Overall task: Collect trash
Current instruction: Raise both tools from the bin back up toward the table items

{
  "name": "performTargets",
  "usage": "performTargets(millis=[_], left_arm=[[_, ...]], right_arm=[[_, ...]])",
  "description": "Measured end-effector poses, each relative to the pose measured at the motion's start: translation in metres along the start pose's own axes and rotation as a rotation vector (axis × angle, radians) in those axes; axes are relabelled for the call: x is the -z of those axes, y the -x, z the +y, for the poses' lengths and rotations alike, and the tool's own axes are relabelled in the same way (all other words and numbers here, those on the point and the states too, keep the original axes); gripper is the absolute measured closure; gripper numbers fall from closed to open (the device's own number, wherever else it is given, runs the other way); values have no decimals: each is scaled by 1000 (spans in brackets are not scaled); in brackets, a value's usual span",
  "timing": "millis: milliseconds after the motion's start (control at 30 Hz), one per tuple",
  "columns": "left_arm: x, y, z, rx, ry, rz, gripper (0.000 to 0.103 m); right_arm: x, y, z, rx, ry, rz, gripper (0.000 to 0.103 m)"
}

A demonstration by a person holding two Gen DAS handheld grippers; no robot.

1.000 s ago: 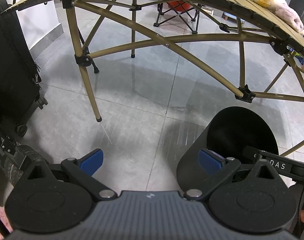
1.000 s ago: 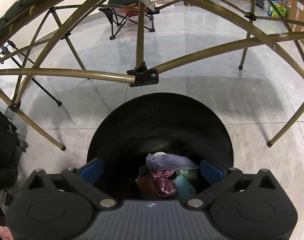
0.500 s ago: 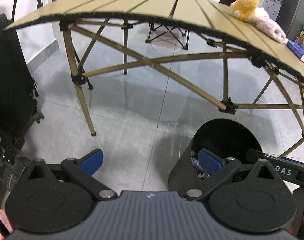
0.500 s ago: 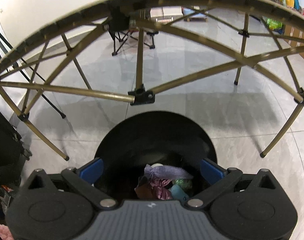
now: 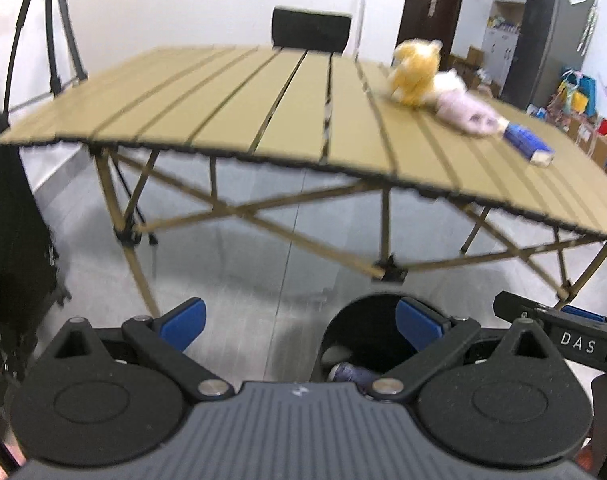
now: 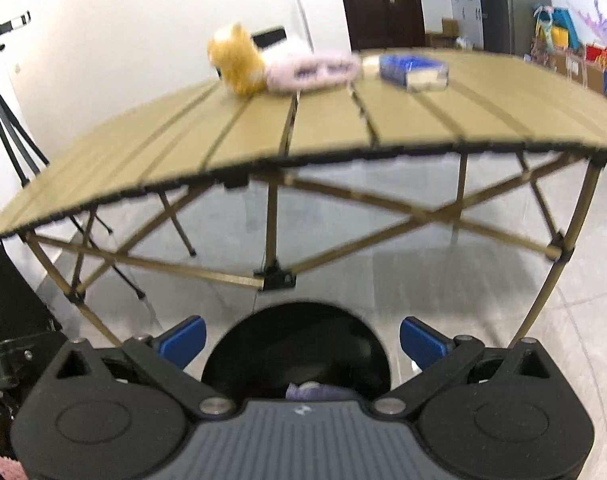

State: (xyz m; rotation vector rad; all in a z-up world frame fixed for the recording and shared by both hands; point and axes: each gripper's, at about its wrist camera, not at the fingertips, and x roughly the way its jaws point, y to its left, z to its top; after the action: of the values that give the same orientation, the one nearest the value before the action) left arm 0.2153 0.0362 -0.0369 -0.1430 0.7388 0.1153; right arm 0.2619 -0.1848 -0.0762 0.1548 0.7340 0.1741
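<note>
A black round trash bin (image 6: pixel 299 344) stands on the floor under the front edge of the tan slatted folding table (image 6: pixel 323 128). Purple crumpled trash (image 6: pixel 311 391) shows inside it. My right gripper (image 6: pixel 301 338) hangs open above the bin with nothing between its fingers. In the left wrist view the same bin (image 5: pixel 363 332) sits at lower right, with a bit of trash (image 5: pixel 349 372) visible in it. My left gripper (image 5: pixel 299 322) is open and empty, over the floor left of the bin. The right gripper's body marked DAS (image 5: pixel 575 344) shows at the right.
On the table lie a yellow plush toy (image 5: pixel 417 70), a pink plush (image 5: pixel 463 110) and a blue box (image 5: pixel 529 146). A black suitcase (image 5: pixel 11 240) stands at left, tripod legs (image 6: pixel 7 128) behind. Table legs and cross braces (image 6: pixel 271 232) span the floor ahead.
Both grippers have risen and tilted up: the table top has come into view and the bin has dropped to the bottom of both views. Both stay open.
</note>
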Motion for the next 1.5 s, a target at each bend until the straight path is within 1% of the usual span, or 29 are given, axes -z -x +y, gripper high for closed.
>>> performTargets(millis=[133, 300, 467, 567, 667, 767, 900, 933, 1033, 1100, 1200, 1333, 1500], left_arm=[[-17, 11, -16, 13, -22, -59, 0], [-38, 13, -38, 28, -38, -107, 0], [-60, 4, -52, 42, -42, -133, 0], [-74, -5, -60, 38, -42, -138, 0], [-88, -15, -69, 38, -46, -147, 0], [-102, -27, -77, 42, -49, -153, 0], [-119, -47, -86, 44, -44, -148, 0], [-123, -53, -88, 45, -44, -146, 0], [-135, -67, -94, 43, -39, -145, 0], [-140, -76, -96, 37, -35, -145, 0], [-148, -92, -98, 35, -22, -126, 0], [-159, -107, -101, 30, -11, -121, 0], [-168, -119, -107, 38, -12, -117, 0]], right_arm=[[-16, 18, -6, -2, 9, -75, 0], [-38, 29, -15, -4, 13, -154, 0], [-60, 28, -26, -4, -2, -218, 0], [-71, 25, -33, 1, 2, -257, 0], [-84, 20, -41, -16, -11, -291, 0], [-96, 14, -52, -41, -38, -305, 0], [-114, 5, -63, -39, -37, -316, 0], [-120, 2, -65, -31, -42, -321, 0], [-137, -9, -69, 31, -33, -329, 0], [-147, -22, -72, 62, -30, -320, 0], [-159, -36, -77, 57, -32, -301, 0], [-178, -49, -80, 87, -57, -294, 0], [-200, -74, -84, 111, -29, -252, 0]])
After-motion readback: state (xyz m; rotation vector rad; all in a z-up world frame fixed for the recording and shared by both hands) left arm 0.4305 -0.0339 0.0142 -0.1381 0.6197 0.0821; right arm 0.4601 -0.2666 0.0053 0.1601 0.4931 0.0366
